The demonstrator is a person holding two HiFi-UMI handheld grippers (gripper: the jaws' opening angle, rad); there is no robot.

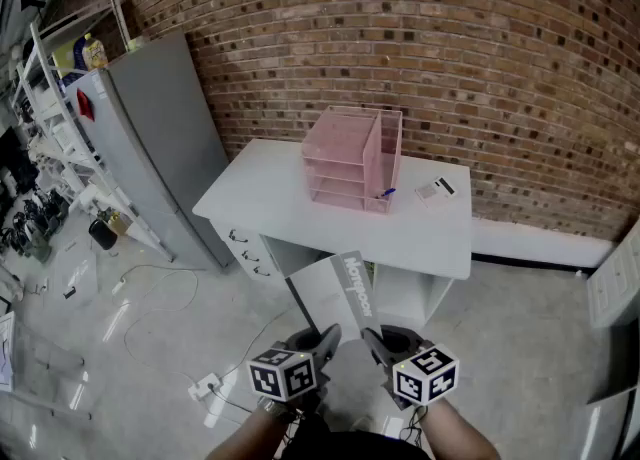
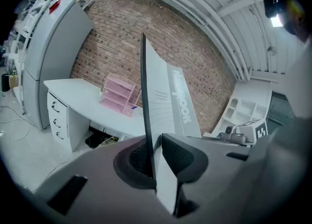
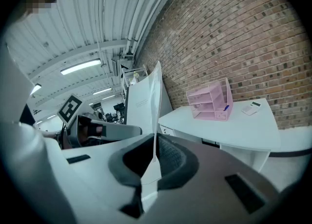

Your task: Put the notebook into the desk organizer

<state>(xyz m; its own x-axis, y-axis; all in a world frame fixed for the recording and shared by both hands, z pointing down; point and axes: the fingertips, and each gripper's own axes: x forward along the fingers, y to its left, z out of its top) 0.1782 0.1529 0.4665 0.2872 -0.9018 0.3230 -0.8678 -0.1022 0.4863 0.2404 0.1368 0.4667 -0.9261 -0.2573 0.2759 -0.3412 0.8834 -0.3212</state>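
1. L gripper [image 1: 322, 340] & R gripper [image 1: 377, 343] both pinched on notebook [image 1: 343, 291] near edge.
2. Notebook in air, well short of pink desk organizer [image 1: 352, 160], which lies straight ahead of you.
3. Its long axis points at organizer; both hands equally far.

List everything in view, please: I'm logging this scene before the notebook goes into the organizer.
desk: one, white, against the brick wall
desk organizer: one, pink, on the desk
pen: one, blue, at the organizer's right side
small device: one, white, desk, right of organizer
refrigerator: one, grey, left of the desk
notebook: one, white-grey, held before the desk
left claw: one, dark, shut on the notebook
right claw: one, dark, shut on the notebook
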